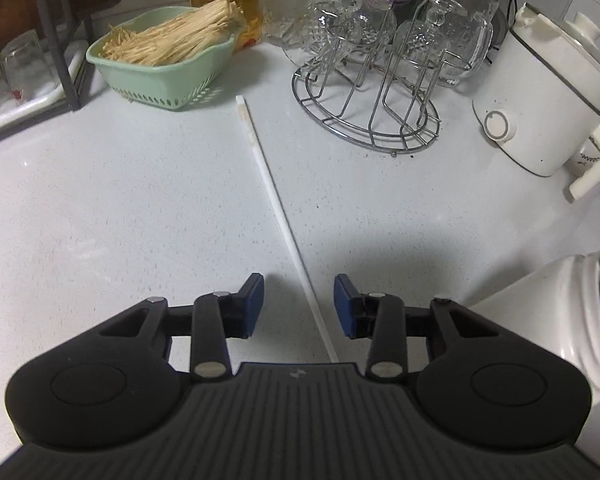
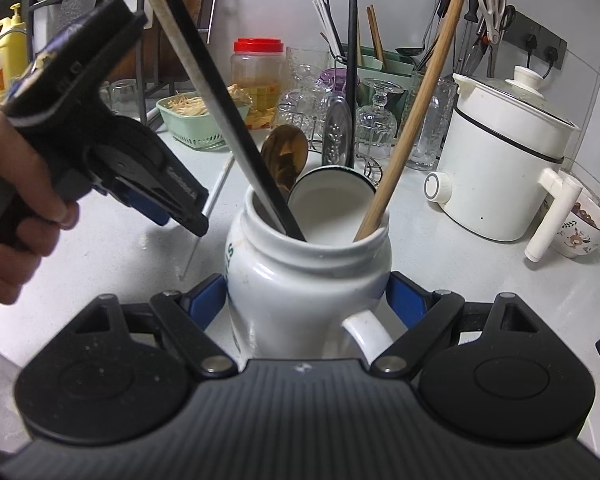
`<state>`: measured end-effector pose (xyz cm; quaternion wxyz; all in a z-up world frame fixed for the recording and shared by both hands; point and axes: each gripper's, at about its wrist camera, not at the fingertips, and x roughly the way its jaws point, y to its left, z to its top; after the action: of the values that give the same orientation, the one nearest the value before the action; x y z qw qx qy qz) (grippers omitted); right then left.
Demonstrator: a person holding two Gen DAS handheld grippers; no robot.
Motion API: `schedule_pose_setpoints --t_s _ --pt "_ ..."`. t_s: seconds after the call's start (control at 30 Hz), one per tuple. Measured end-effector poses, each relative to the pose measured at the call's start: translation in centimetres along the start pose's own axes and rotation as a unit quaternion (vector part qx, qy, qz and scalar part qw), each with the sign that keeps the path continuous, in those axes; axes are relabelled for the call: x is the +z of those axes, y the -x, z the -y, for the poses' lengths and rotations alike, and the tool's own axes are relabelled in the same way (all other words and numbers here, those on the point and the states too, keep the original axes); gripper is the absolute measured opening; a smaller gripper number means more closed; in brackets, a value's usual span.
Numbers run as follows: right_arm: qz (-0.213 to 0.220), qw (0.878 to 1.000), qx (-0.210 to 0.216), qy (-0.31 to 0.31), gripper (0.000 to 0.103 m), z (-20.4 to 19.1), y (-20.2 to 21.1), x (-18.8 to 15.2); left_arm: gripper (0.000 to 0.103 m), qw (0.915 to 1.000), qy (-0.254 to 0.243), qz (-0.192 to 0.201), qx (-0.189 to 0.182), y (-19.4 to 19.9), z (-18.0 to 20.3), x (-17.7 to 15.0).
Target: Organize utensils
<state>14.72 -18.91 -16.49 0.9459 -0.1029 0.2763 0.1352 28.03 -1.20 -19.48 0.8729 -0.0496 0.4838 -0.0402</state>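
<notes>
My right hand-held gripper (image 2: 306,304) is clamped on the white jar (image 2: 300,276), steadying it so it won't tip while utensils go in; it already carries a wooden stick (image 2: 412,120), a black-and-white chopstick pair (image 2: 216,108), a spoon (image 2: 285,156) and a small ladle. My left hand-held gripper (image 1: 299,306) is angled down over the white chopstick (image 1: 276,196) lying on the worktop (image 1: 120,208), its near end between the pads. The jaws stand part-way apart and don't touch it; nothing is gripped. The left view shows that gap and the chopstick running to the far green basket (image 1: 160,76); the right view alone shows the jar's contents and my hand (image 2: 16,208) on the left tool, left of the jar.
</notes>
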Motion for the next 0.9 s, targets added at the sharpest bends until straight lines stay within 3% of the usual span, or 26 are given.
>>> schedule_pose_setpoints --t_s 0.4,0.9 --pt "0.005 1.000 0.001 0.000 0.089 0.0 0.1 -0.2 0.007 0.9985 -0.029 -0.021 0.041 -1.2 0.8 0.5" --pt "0.006 1.000 -0.002 -0.002 0.089 -0.1 0.0 -0.2 0.005 0.9982 -0.019 -0.039 0.042 1.2 1.4 -2.9"
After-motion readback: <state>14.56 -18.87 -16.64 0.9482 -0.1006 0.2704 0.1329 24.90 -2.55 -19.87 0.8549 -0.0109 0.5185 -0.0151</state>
